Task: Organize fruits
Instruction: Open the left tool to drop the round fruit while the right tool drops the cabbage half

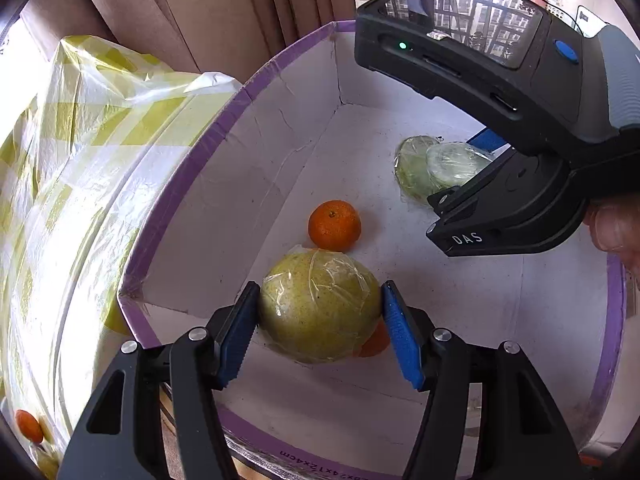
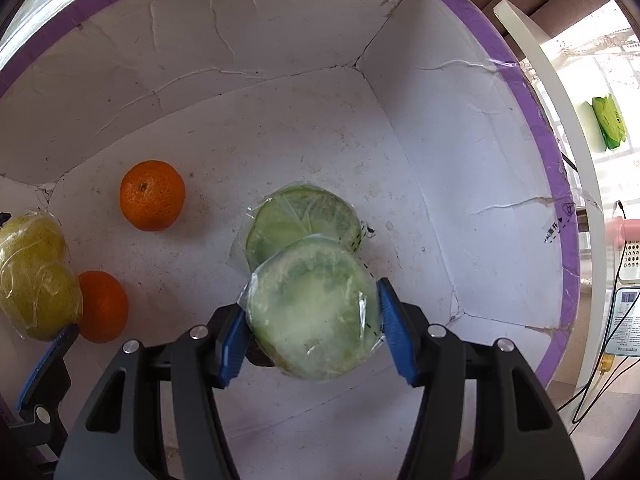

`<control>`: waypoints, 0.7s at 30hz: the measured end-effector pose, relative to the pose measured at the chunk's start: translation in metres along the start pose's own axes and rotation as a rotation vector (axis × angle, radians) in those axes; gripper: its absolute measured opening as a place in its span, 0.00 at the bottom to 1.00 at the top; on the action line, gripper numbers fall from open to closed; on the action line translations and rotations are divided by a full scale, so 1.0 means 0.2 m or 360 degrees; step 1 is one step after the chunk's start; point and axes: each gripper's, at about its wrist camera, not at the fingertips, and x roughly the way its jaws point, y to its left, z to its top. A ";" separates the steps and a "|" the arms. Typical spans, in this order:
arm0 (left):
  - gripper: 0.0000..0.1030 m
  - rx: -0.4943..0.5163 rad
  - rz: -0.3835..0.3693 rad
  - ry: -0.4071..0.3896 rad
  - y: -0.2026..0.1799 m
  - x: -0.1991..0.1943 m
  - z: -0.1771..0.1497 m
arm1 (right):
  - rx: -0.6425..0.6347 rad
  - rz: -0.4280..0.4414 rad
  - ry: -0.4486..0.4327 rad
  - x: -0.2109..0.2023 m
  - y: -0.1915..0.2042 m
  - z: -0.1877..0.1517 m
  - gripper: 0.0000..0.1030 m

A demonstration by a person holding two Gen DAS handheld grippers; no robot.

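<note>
My left gripper (image 1: 320, 320) is shut on a plastic-wrapped yellow-green pear (image 1: 318, 306) inside a white box with purple rim (image 1: 208, 148). An orange (image 1: 334, 225) lies behind the pear, and a second orange (image 1: 376, 342) peeks from under it. My right gripper (image 2: 310, 320) is shut on a wrapped pale green fruit slice (image 2: 312, 312) over the box floor (image 2: 420, 200); a second wrapped green slice (image 2: 298, 220) lies just behind. The right view also shows the pear (image 2: 34, 276) and both oranges (image 2: 152, 195) (image 2: 104, 306) at left.
A yellow-checked plastic sheet (image 1: 72, 168) covers the surface left of the box, with a small orange (image 1: 29, 426) at its bottom edge. Brown curtains (image 1: 224, 4) hang behind. A white frame (image 2: 560, 128) and cables stand right of the box.
</note>
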 end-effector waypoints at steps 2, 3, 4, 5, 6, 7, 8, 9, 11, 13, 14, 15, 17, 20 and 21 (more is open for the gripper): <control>0.58 0.0017 0.0032 0.0010 0.00 0.01 0.00 | -0.0016 -0.0015 0.0034 0.02 0.01 0.00 0.57; 0.58 0.0032 0.0051 0.0016 0.01 0.03 0.00 | -0.0020 -0.0022 0.0040 0.02 0.02 0.00 0.57; 0.58 0.0043 0.0068 0.0022 0.02 0.05 0.01 | -0.0025 -0.0029 0.0043 0.02 0.02 0.00 0.57; 0.58 0.0052 0.0083 0.0028 0.02 0.05 0.02 | -0.0025 -0.0031 0.0048 0.01 0.03 0.00 0.57; 0.58 0.0056 0.0094 0.0033 0.01 0.07 0.02 | -0.0024 -0.0034 0.0055 0.01 0.03 0.02 0.57; 0.58 0.0060 0.0109 0.0039 0.01 0.09 0.03 | -0.0021 -0.0036 0.0061 0.01 0.04 0.03 0.57; 0.58 0.0068 0.0122 0.0046 0.01 0.10 0.03 | -0.0017 -0.0035 0.0065 0.02 0.04 0.03 0.57; 0.58 0.0081 0.0140 0.0055 -0.01 0.12 0.05 | -0.0018 -0.0033 0.0066 0.02 0.05 0.03 0.57; 0.58 0.0107 0.0182 0.0070 -0.04 0.13 0.04 | -0.0032 -0.0035 0.0066 0.03 0.07 0.04 0.58; 0.58 0.0116 0.0206 0.0081 -0.06 0.14 0.05 | -0.0037 -0.0039 0.0060 0.04 0.07 0.03 0.58; 0.58 0.0114 0.0208 0.0082 -0.06 0.15 0.05 | -0.0039 -0.0039 0.0057 0.04 0.07 0.03 0.58; 0.58 0.0114 0.0213 0.0085 -0.06 0.15 0.04 | -0.0038 -0.0033 0.0053 0.04 0.06 0.02 0.58; 0.58 0.0120 0.0232 0.0094 -0.06 0.16 0.04 | -0.0024 -0.0010 0.0047 0.06 0.03 0.02 0.58; 0.58 0.0123 0.0260 0.0108 -0.07 0.18 0.05 | -0.0007 0.0011 0.0034 0.07 -0.02 0.00 0.58; 0.58 0.0125 0.0271 0.0114 -0.08 0.19 0.05 | -0.0009 0.0015 0.0028 0.08 -0.04 -0.01 0.59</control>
